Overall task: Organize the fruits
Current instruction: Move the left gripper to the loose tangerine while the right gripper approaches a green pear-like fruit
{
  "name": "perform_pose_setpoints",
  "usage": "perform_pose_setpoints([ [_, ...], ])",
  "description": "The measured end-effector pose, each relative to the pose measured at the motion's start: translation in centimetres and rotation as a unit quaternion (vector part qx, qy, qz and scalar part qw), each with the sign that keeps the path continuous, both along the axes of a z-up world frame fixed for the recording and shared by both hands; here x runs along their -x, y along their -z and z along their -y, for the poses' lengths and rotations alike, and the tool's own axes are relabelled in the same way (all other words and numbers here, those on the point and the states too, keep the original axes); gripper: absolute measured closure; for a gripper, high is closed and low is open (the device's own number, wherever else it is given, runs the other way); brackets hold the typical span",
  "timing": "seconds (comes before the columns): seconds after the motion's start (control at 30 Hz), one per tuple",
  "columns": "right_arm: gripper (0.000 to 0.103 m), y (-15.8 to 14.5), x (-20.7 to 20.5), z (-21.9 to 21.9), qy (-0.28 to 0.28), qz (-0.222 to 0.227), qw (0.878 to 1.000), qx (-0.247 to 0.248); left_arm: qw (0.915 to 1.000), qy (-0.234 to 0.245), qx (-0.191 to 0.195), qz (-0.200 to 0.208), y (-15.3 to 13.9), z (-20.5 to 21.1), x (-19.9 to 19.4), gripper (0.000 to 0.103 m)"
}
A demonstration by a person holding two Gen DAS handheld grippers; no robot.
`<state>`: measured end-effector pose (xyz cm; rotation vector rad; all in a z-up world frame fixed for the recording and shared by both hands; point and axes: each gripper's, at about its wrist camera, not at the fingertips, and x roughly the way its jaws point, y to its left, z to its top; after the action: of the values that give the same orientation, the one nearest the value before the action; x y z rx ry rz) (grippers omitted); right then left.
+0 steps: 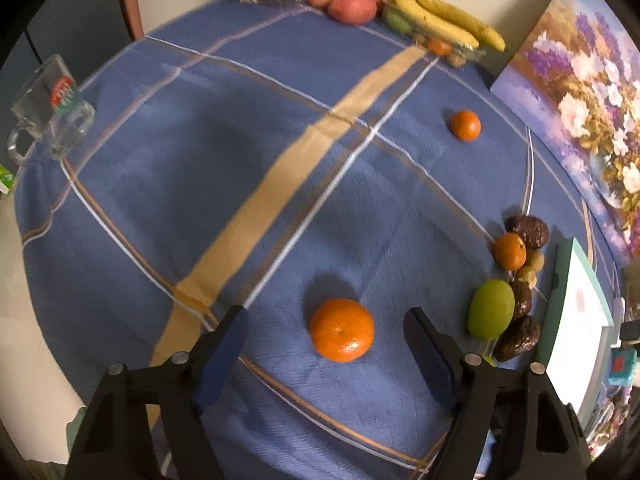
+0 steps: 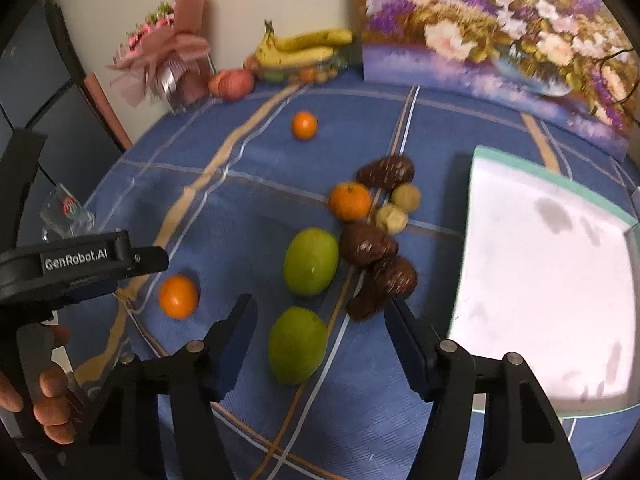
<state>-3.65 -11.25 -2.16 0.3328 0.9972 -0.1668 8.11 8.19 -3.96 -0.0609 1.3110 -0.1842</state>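
On the blue checked tablecloth (image 1: 200, 128) a tangerine (image 1: 342, 330) lies between the fingers of my left gripper (image 1: 326, 314), which is open with gaps on both sides. My right gripper (image 2: 320, 302) is open astride a green fruit (image 2: 298, 344), its pads clear of it. Beyond lie a second green fruit (image 2: 311, 262), another tangerine (image 2: 350, 201), wrinkled brown fruits (image 2: 370, 246) and small pale ones (image 2: 400, 208). One more tangerine (image 2: 305, 125) sits alone farther back. The right wrist view shows the left gripper's tangerine (image 2: 178, 296) under that tool.
A white tray with a green rim (image 2: 540, 280) lies to the right. Bananas (image 2: 300, 50) and apples (image 2: 232, 82) sit at the far edge beside a pink bouquet (image 2: 168, 64). A flower painting (image 2: 500, 40) leans behind. A glass mug (image 1: 48, 108) stands far left. A hand (image 2: 48, 392) grips the left tool.
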Motion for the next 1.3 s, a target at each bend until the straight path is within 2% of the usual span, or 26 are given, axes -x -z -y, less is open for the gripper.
perform_pose_setpoints([
  [0.07,0.040,1.0,-0.3,-0.4,-0.013,-0.016,1.000,-0.006,0.9999,0.004,-0.001,-0.010,0.6,0.4,-0.2,0.023],
  [0.13,0.041,1.7,-0.5,-0.7,-0.016,-0.032,0.999,0.000,0.9998,0.007,0.000,-0.020,1.1,0.7,-0.4,0.030],
  [0.23,0.044,2.8,-0.7,-1.0,-0.021,-0.049,0.999,-0.001,0.9993,0.011,-0.002,-0.036,2.1,1.3,-0.7,0.035],
  [0.43,0.045,3.9,-1.2,-1.6,-0.029,-0.072,0.997,0.020,0.9982,0.012,-0.014,-0.057,3.8,2.1,-1.2,0.042],
  [0.6,0.045,4.0,-1.2,-1.9,-0.034,-0.076,0.996,0.034,0.9982,0.015,-0.024,-0.053,4.4,2.9,-1.3,0.042],
  [0.77,0.045,4.3,-1.4,-3.0,-0.047,-0.083,0.993,0.075,0.9978,0.026,-0.036,-0.049,4.6,3.8,-0.9,0.042],
  [1.17,0.045,4.3,-1.1,-3.2,-0.043,-0.077,0.993,0.077,0.9959,0.048,-0.068,-0.036,4.4,7.4,0.5,0.042],
  [1.3,0.044,4.3,-1.0,-3.1,-0.039,-0.076,0.994,0.074,0.9956,0.048,-0.073,-0.033,4.6,8.2,0.8,0.046],
])
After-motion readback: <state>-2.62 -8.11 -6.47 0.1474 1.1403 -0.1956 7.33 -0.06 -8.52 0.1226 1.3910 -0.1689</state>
